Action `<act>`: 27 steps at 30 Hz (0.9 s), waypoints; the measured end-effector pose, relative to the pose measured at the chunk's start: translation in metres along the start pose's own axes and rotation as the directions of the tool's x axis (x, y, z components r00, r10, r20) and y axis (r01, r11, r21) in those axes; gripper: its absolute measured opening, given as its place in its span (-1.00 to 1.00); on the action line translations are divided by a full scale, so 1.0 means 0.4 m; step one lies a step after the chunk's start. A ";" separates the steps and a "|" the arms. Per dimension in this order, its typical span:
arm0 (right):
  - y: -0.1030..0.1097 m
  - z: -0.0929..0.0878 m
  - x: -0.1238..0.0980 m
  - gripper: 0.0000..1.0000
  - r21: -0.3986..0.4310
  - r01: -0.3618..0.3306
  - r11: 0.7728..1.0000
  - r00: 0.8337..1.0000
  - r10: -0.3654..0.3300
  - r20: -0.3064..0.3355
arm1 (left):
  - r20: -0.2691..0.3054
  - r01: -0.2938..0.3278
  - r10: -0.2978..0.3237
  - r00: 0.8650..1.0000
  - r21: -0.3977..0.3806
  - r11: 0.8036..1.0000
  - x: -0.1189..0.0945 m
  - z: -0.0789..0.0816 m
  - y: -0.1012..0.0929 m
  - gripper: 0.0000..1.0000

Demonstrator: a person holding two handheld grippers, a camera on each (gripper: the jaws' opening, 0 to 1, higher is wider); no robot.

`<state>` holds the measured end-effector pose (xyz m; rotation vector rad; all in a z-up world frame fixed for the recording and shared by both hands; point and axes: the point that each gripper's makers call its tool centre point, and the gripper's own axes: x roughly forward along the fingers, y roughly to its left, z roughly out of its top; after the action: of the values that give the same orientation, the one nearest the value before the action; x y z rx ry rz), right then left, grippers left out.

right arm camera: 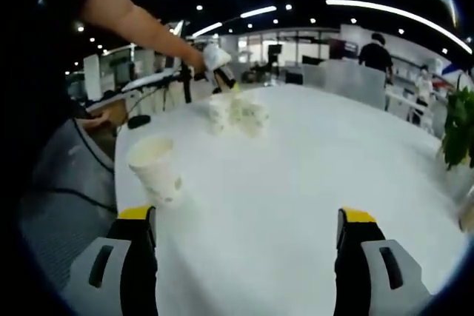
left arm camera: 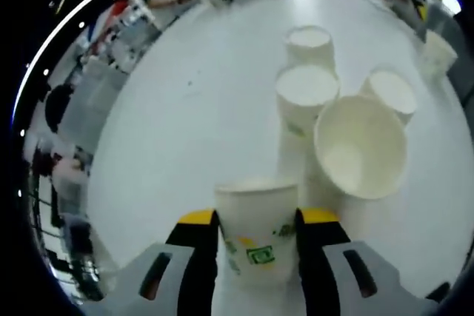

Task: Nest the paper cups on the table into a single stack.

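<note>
- Left gripper view: left gripper (left arm camera: 258,246) pinches a white paper cup (left arm camera: 256,223) with green print, upright, low over the surface (left arm camera: 200,109).
- Judgement: keep the squeeze light, centre the cup over the tilted cup (left arm camera: 361,146) in the cluster ahead, and lower it straight.
- Right gripper view: right gripper (right arm camera: 246,246) is spread with nothing between its jaws; lone cup (right arm camera: 155,168) stands near the surface edge.
</note>
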<state>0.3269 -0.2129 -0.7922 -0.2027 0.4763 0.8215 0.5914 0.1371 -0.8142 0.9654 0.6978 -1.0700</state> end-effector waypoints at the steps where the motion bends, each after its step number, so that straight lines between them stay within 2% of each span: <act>1: -0.002 0.000 0.000 1.00 -0.002 0.001 1.000 1.000 -0.001 0.001 | 0.001 -0.004 0.004 1.000 -0.011 1.000 -0.002 0.000 0.003 -0.20; 6: 0.000 0.003 -0.003 1.00 -0.005 0.001 1.000 1.000 -0.001 0.001 | 0.032 -0.032 0.034 0.999 -0.059 0.998 -0.018 0.013 0.020 -0.20; 9: 0.003 0.005 -0.004 1.00 -0.008 0.000 1.000 1.000 0.000 0.004 | 0.069 -0.077 0.088 0.994 -0.142 0.987 -0.031 0.025 0.047 -0.20; 12: 0.003 0.006 -0.005 1.00 -0.009 0.001 1.000 1.000 0.000 0.006 | 0.129 -0.105 0.138 0.982 -0.238 0.966 -0.048 0.047 0.076 -0.21; 15: 0.002 0.007 -0.005 1.00 -0.009 0.001 1.000 1.000 -0.001 0.007 | 0.199 -0.115 0.188 0.962 -0.330 0.937 -0.070 0.076 0.104 -0.21; 18: 0.000 0.009 -0.006 1.00 -0.012 0.001 1.000 1.000 -0.001 0.007 | 0.253 -0.130 0.248 0.935 -0.407 0.904 -0.093 0.098 0.132 -0.21; 20: -0.001 0.014 -0.006 1.00 -0.013 0.003 1.000 1.000 -0.003 0.011 | 0.294 -0.137 0.291 0.910 -0.450 0.883 -0.111 0.116 0.151 -0.22; 21: -0.001 0.015 -0.006 1.00 -0.011 0.003 1.000 1.000 -0.003 0.012 | 0.304 -0.160 0.324 0.896 -0.460 0.873 -0.122 0.120 0.164 -0.22; 23: -0.002 0.017 -0.005 1.00 -0.011 0.003 1.000 1.000 -0.003 0.014 | 0.316 -0.178 0.361 0.877 -0.485 0.856 -0.135 0.127 0.176 -0.22; 24: -0.002 0.017 -0.004 1.00 -0.011 0.003 1.000 1.000 -0.002 0.014 | 0.333 -0.179 0.382 0.862 -0.504 0.845 -0.144 0.136 0.182 -0.22; 25: -0.001 0.018 -0.004 1.00 -0.010 0.003 1.000 1.000 -0.003 0.014 | 0.364 -0.166 0.405 0.839 -0.537 0.827 -0.157 0.151 0.187 -0.22; 27: -0.002 0.020 -0.002 1.00 -0.013 0.003 1.000 1.000 -0.002 0.014 | 0.385 -0.157 0.441 0.811 -0.583 0.797 -0.175 0.162 0.200 -0.22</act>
<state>0.3295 -0.2111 -0.7849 -0.2089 0.4577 0.8231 0.6437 0.1196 -0.7027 0.2698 0.3375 -0.7216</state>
